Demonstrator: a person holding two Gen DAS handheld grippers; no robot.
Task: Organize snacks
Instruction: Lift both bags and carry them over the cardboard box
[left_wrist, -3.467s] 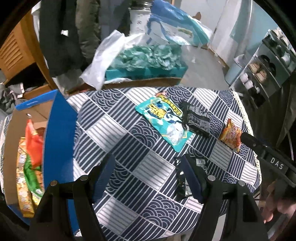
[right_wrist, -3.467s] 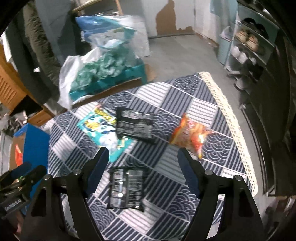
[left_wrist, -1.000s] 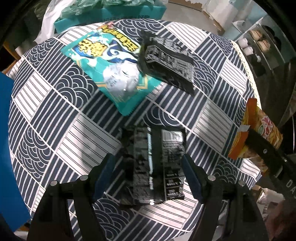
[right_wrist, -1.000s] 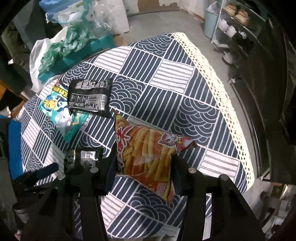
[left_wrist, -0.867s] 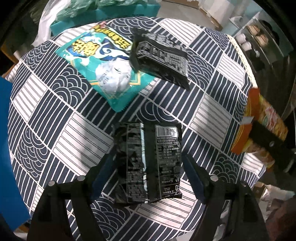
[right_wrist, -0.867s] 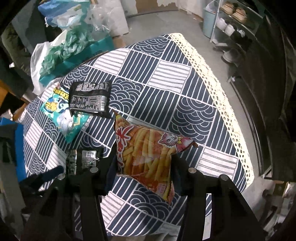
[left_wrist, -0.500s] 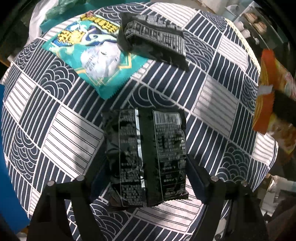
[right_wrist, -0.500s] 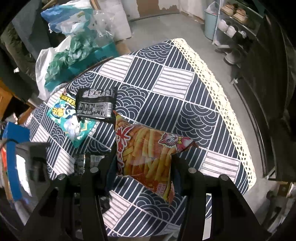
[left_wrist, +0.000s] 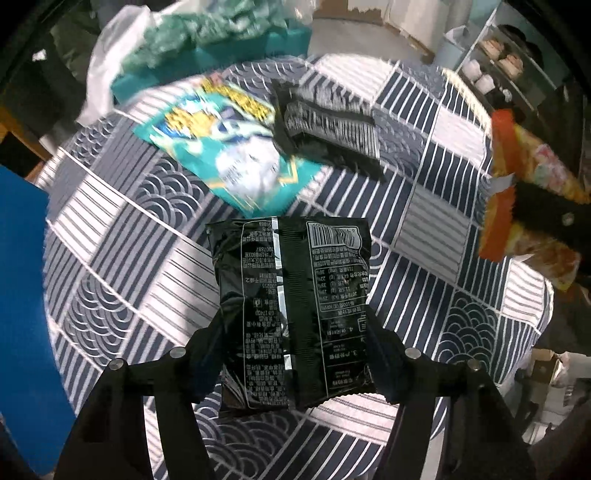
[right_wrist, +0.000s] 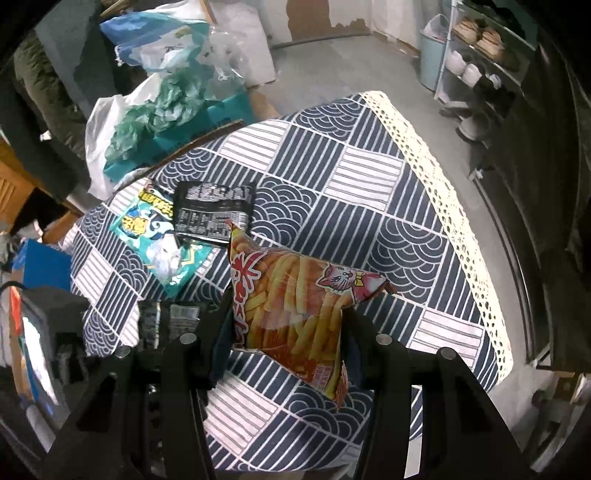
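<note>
A navy patterned tablecloth (right_wrist: 369, 177) is covering the table, lace edging hanging; a shoe rack (right_wrist: 476, 48) is standing beside a pale bin (right_wrist: 432, 55) on grey concrete floor (right_wrist: 332, 62).

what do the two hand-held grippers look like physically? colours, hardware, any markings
Both match: the left hand-held gripper and right hand-held gripper are matte black angular frames with round silver bolt heads on the finger arms. Inner finger pads look dark blue. No markings, cables or sleeves are visible in the current views.
</note>
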